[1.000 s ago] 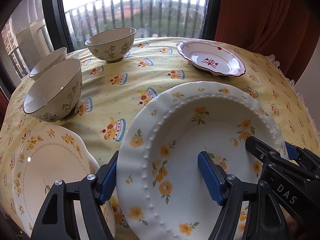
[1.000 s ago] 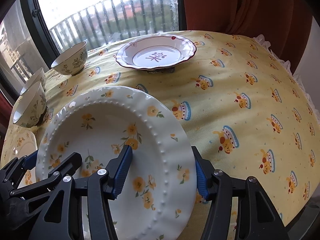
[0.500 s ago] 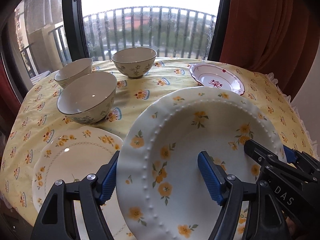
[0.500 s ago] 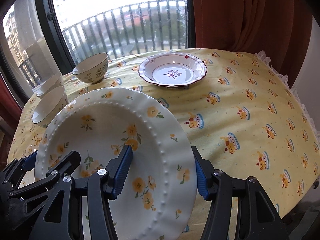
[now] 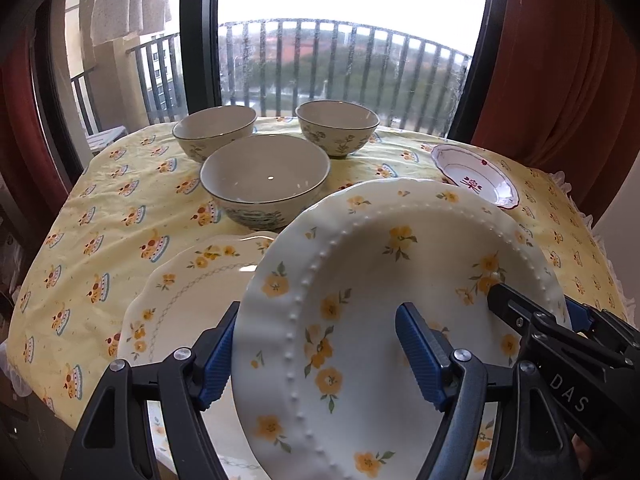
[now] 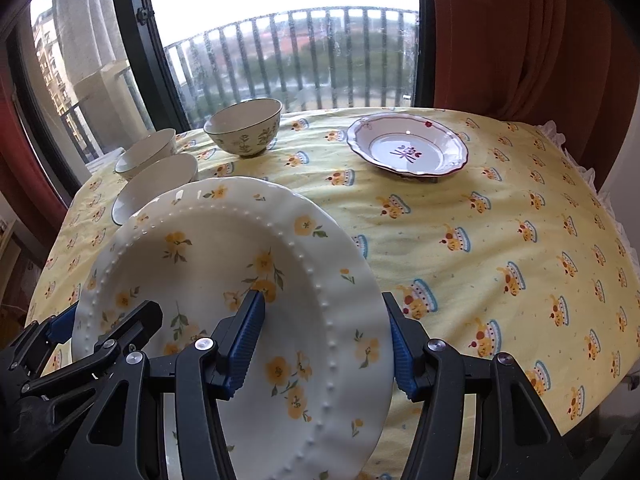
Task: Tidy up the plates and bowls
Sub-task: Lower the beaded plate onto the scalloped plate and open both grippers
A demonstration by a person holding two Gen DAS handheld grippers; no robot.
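The worktop (image 6: 500, 216) is covered by a yellow cloth (image 5: 120, 216) printed with a repeating cake motif. Three floral bowls (image 5: 264, 184) stand grouped on the cloth at the window side, near one another. A red-rimmed plate (image 6: 408, 148) rests apart from them, on the curtain side. A scalloped plate with yellow flowers (image 5: 188, 300) lies flat near the front edge, just before the nearest bowl.

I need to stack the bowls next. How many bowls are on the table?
3. Nearest bowl sits just beyond the held plate; second bowl behind it to the left; third bowl behind to the right, by the window. Others may be hidden behind the plate.
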